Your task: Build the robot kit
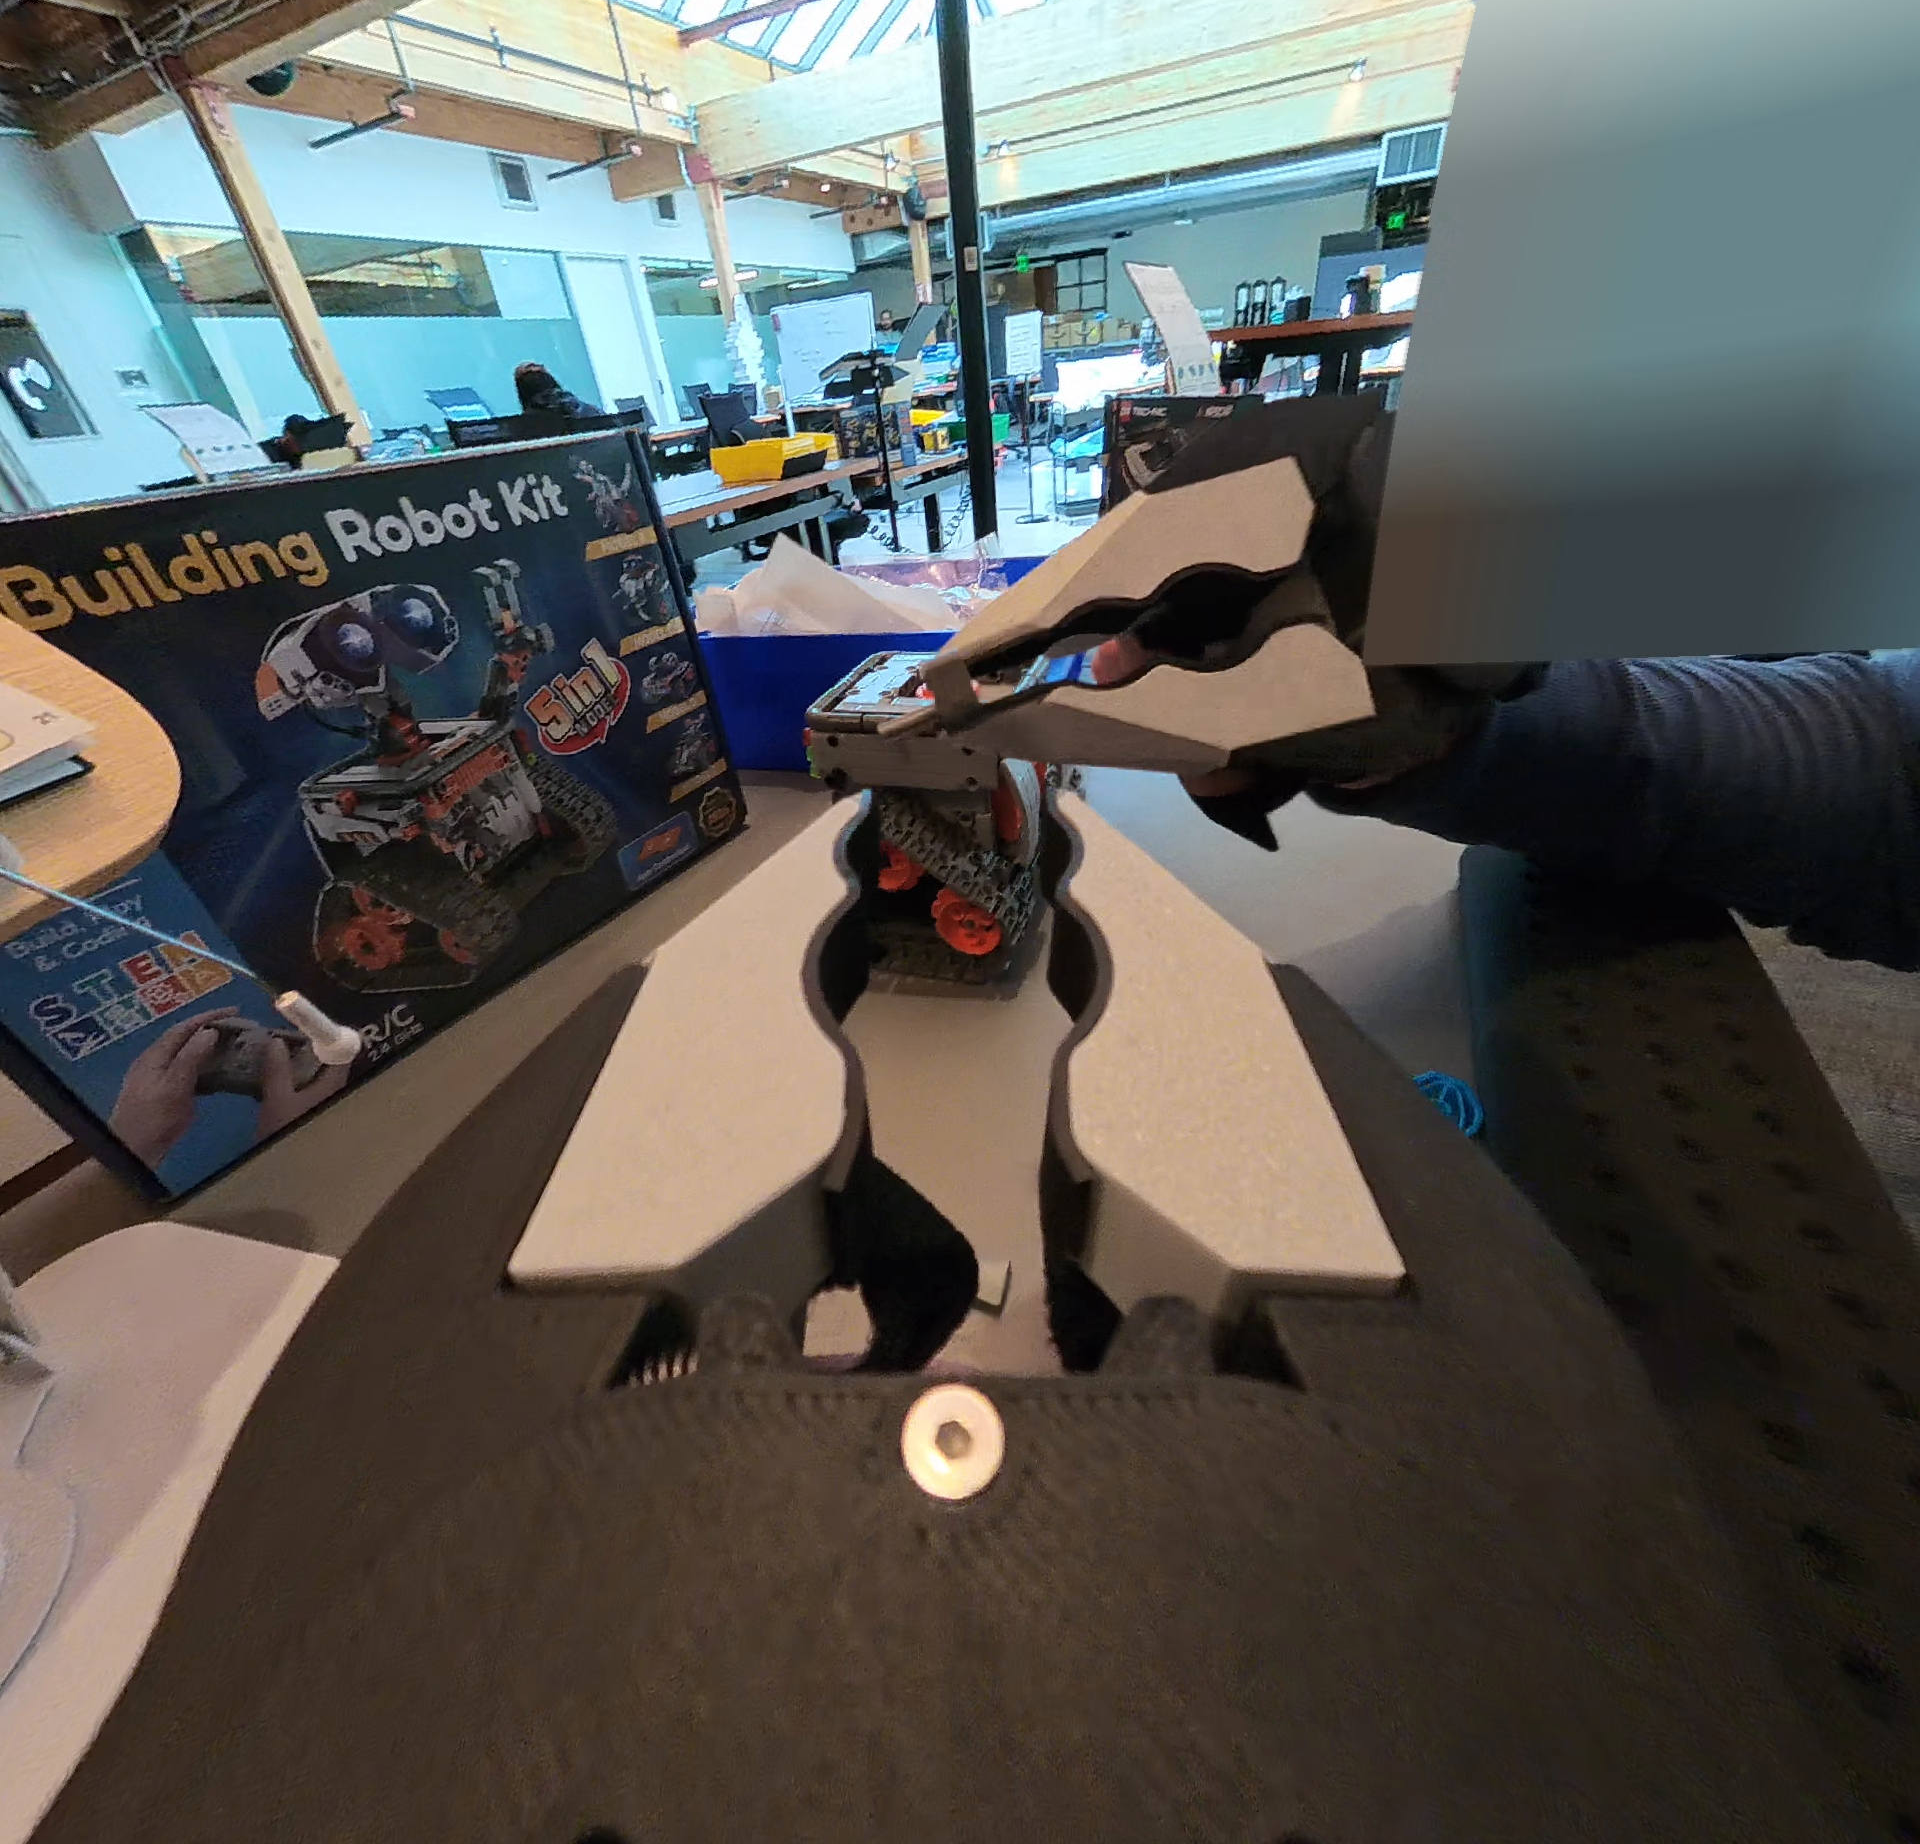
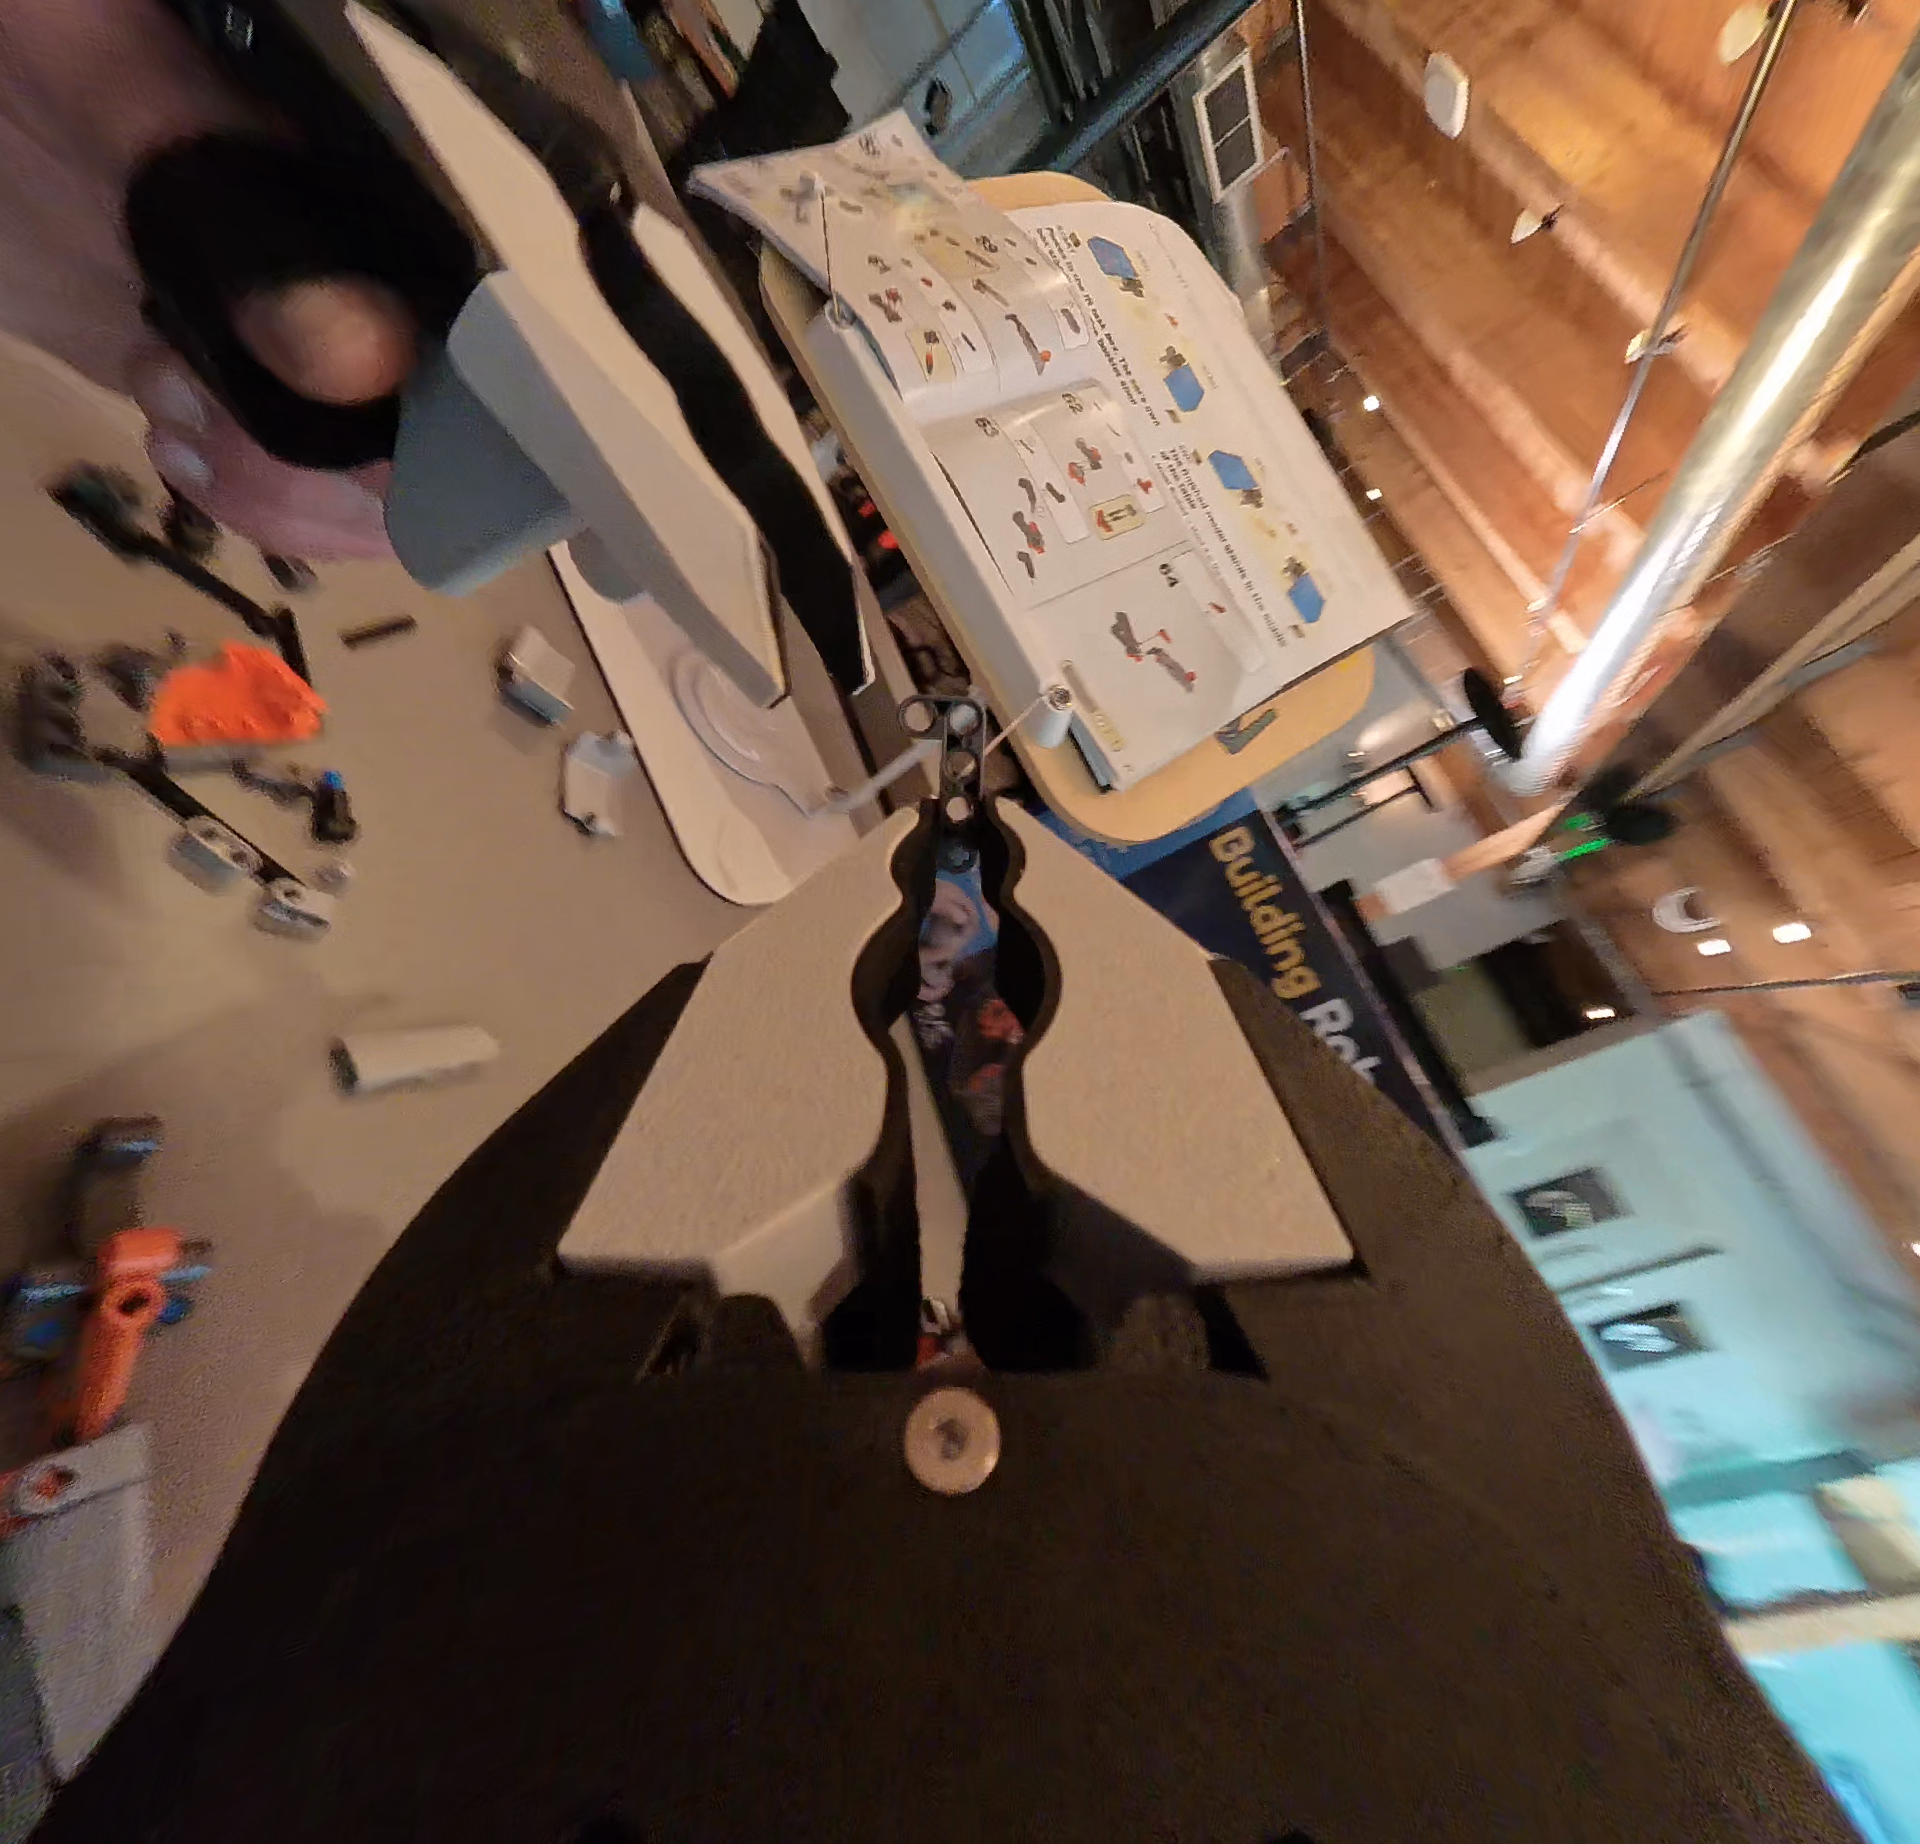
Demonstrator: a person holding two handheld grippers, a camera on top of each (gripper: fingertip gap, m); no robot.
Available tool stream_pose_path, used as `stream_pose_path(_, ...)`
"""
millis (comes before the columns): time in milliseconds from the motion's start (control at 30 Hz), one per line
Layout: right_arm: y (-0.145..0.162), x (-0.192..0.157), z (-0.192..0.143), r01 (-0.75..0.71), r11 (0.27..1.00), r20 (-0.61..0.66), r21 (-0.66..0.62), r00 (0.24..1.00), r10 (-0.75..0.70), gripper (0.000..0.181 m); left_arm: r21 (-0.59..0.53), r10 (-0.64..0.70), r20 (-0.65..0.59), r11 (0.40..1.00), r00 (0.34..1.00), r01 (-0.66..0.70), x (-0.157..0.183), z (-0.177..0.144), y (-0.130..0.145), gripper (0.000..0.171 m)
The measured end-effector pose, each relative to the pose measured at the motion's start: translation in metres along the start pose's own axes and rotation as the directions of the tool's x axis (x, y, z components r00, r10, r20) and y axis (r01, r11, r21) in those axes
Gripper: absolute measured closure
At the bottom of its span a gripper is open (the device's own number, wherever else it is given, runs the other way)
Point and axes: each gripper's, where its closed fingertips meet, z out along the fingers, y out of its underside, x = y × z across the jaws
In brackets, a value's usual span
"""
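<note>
Two tongs: left tongs (image 1: 951, 807) clamp the grey-and-orange tracked brick model (image 1: 940, 807) above the table (image 1: 1226, 890); right tongs (image 2: 961, 818) pinch a thin black perforated plastic beam (image 2: 951, 745) at the model's top. Model is light, rigid, likely to pop apart; best held by its chassis.

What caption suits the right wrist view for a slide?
Right gripper pinches a thin black perforated beam piece before an open white instruction booklet.
</note>
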Motion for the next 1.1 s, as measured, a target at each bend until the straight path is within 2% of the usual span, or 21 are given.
stream_pose_path(100, 0.001, -0.007, 0.002, 0.172, 0.984, -0.037, -0.042, 0.984, -0.173, 0.176, -0.004, -0.013, 0.007, 1.0, 1.0, 0.013, 0.003, 0.003, 0.001, 0.144)
stream_pose_path(200, 0.001, -0.014, 0.003, 0.255, 0.965, -0.05, -0.053, 0.965, -0.258, 0.176, -0.015, -0.019, 0.016, 1.0, 1.0, 0.019, 0.003, 0.006, 0.003, 0.145)
stream_pose_path(300, -0.004, -0.019, 0.004, 0.325, 0.944, -0.069, -0.055, 0.942, -0.329, 0.176, -0.039, -0.019, 0.032, 0.999, 0.999, 0.02, 0.002, 0.007, 0.008, 0.162)
stream_pose_path(400, -0.006, -0.02, 0.003, 0.34, 0.939, -0.072, -0.052, 0.937, -0.343, 0.176, -0.029, -0.014, 0.017, 0.999, 1.0, 0.014, 0.003, 0.005, 0.008, 0.165)
stream_pose_path(467, -0.006, -0.024, 0.001, 0.301, 0.954, -0.023, -0.014, 0.953, -0.301, 0.174, -0.047, 0.013, 0.012, 0.999, 1.0, -0.012, 0.003, 0.005, 0.01, 0.166)
stream_pose_path(567, -0.008, -0.029, -0.014, 0.141, 0.987, 0.127, 0.079, 0.98, -0.15, 0.164, -0.09, 0.047, -0.043, 0.995, 0.998, -0.051, 0.01, 0.003, 0.016, 0.166)
stream_pose_path(667, 0.011, -0.023, -0.026, -0.064, 0.998, 0.242, 0.024, 0.969, 0.056, 0.164, -0.145, 0.066, -0.113, 0.986, 0.991, -0.082, 0.02, -0.002, 0.025, 0.166)
stream_pose_path(767, 0.029, -0.036, -0.038, -0.28, 0.959, 0.396, -0.049, 0.876, 0.276, 0.163, -0.228, 0.068, -0.266, 0.965, 0.962, -0.132, 0.05, -0.004, 0.047, 0.165)
stream_pose_path(867, 0.044, -0.062, -0.049, -0.393, 0.907, 0.521, -0.152, 0.748, 0.411, 0.162, -0.326, 0.117, -0.39, 0.91, 0.913, -0.256, 0.076, -0.006, 0.081, 0.166)
stream_pose_path(933, 0.052, -0.081, -0.057, -0.397, 0.894, 0.575, -0.206, 0.69, 0.439, 0.162, -0.373, 0.137, -0.453, 0.868, 0.881, -0.327, 0.086, -0.009, 0.102, 0.166)
stream_pose_path(1033, 0.055, -0.108, -0.065, -0.374, 0.889, 0.646, -0.264, 0.616, 0.451, 0.159, -0.396, 0.123, -0.487, 0.851, 0.864, -0.345, 0.092, -0.01, 0.113, 0.165)
stream_pose_path(1100, 0.06, -0.119, -0.064, -0.341, 0.894, 0.656, -0.292, 0.608, 0.447, 0.152, -0.406, 0.124, -0.48, 0.846, 0.868, -0.346, 0.089, -0.008, 0.116, 0.165)
